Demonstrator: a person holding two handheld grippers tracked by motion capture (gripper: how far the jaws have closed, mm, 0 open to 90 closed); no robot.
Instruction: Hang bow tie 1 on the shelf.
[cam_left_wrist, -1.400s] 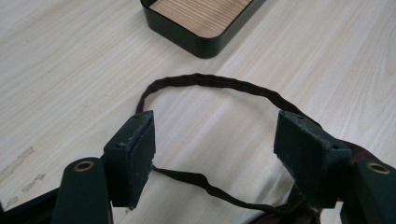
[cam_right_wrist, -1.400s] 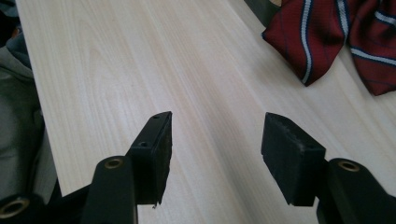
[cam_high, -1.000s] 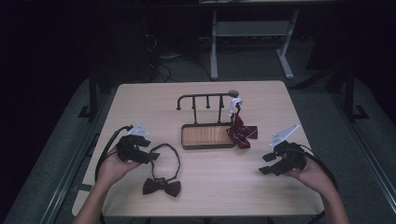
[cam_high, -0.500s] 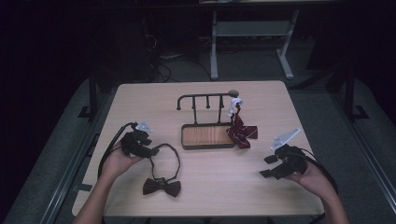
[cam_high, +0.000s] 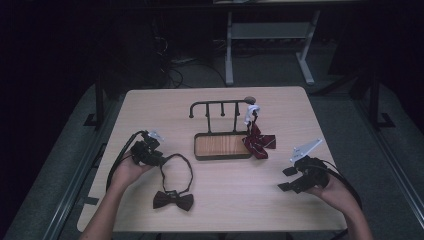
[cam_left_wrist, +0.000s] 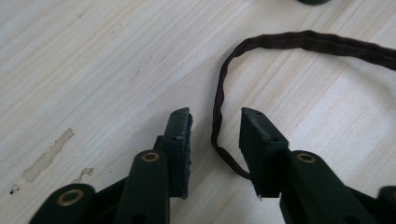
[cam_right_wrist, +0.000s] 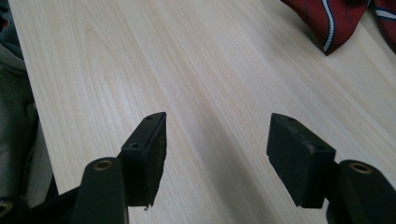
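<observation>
Now the left tool (cam_left_wrist: 215, 128), jaws closing but unpinched, straddles the bow tie's strap (cam_left_wrist: 219, 93).

bare table (cam_high: 150, 107) left, rack (cam_high: 220, 107) mid-table

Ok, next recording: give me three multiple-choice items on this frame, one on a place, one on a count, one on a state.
1. Where does the dark bow tie lie?
A. on the table near the left tongs
B. in the wooden tray
C. on the floor

2. How many bow ties are in the scene?
A. one
B. two
C. four

3. How do the left tongs stand to the bow tie's strap?
A. far from it
B. clamped tight on it
C. around it, not yet pressing

Answers: 1 A, it lies flat in front of the left hand; 2 B, the dark one plus a striped red bow tie hanging at the rack; 3 C, the jaws have just been closing and gaps show beside the strap.
</observation>
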